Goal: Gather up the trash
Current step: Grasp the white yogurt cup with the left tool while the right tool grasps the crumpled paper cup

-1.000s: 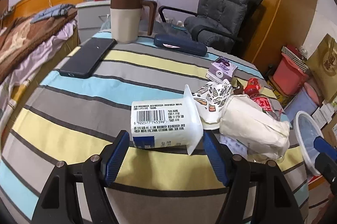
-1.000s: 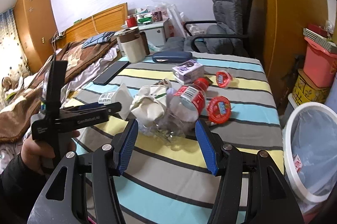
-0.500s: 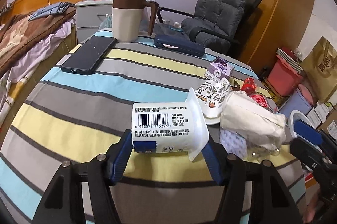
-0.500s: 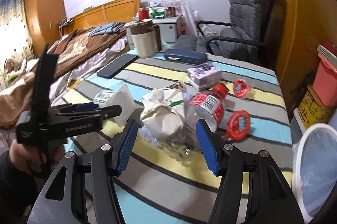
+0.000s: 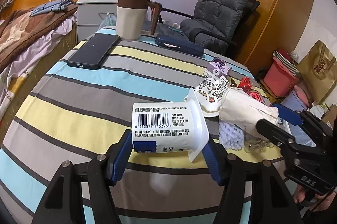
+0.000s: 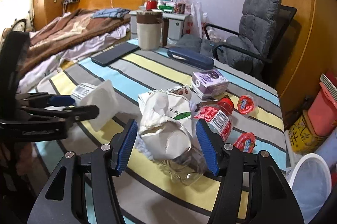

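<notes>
- Lying on its side on the striped tabletop (image 5: 88,97): yogurt cup (image 5: 166,127), bracketed by the left tool (image 5: 167,154), pads at its ends; firm pinch cannot be told.
- Straddling a crumpled paper bag (image 6: 166,129), pads apart, unclenched: right tool (image 6: 166,148).
- Resting just beside the bag: plastic bottle (image 6: 217,116).

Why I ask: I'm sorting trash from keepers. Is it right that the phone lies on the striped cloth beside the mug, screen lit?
Not quite: the phone lies on the striped cloth beside the mug, but its screen is dark, as the left wrist view shows.
</notes>
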Demonstrator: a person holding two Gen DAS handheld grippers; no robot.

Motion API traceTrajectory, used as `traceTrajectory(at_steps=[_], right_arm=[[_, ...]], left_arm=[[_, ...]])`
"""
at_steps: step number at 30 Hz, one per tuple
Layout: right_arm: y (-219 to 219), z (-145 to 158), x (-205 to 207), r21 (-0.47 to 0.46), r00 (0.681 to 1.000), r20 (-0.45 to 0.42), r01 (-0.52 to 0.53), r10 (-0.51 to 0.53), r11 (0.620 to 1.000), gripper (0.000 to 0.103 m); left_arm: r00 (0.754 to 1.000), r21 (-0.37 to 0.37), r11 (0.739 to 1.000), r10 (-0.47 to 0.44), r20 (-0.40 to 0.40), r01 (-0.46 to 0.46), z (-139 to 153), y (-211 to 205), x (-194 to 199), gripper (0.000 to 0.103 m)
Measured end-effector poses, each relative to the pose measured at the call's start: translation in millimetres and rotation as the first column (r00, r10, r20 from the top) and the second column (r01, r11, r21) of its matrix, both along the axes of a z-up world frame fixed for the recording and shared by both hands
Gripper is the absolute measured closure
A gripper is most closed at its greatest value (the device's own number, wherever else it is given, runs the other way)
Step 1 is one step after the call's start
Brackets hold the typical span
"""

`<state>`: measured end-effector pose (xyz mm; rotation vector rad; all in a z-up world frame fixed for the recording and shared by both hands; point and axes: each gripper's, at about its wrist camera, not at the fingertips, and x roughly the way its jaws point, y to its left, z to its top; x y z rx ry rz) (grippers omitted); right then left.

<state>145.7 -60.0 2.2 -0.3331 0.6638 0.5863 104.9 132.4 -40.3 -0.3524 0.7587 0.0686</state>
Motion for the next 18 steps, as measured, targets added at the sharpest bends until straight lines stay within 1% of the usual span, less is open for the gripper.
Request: traceTrajectory(at_steps=[3, 4, 6, 18], right_arm=[[0.7, -1.2, -0.2, -0.009, 1.0, -0.01, 0.015, -0.015, 1.0, 0.043], [-0.7, 0.0, -0.9, 0.003, 1.0, -0.013, 0.017, -0.017, 1.0, 0.049], [-2.4, 1.0, -2.0, 0.022, 1.0, -0.025, 0.016, -0.016, 1.0, 0.052], [-28.8, 12.7, -17.9, 0.141, 0.997, -0.056, 0.068, -0.061, 0.988, 0.053]], left_arm=[[1.0, 0.0, 1.0, -0.002, 0.003, 0.002, 0.5, 0.0, -2.0, 0.039], [1.0, 0.0, 1.0, -0.003, 0.005, 0.003, 1.0, -0.5, -2.8, 0.039], [1.0, 0.001, 1.0, -0.005, 0.008, 0.005, 2.5, -2.3, -4.5, 0.039], [0.998, 0.022, 0.999, -0.046, 0.04, 0.045, 19.9, -27.5, -22.6, 0.039]])
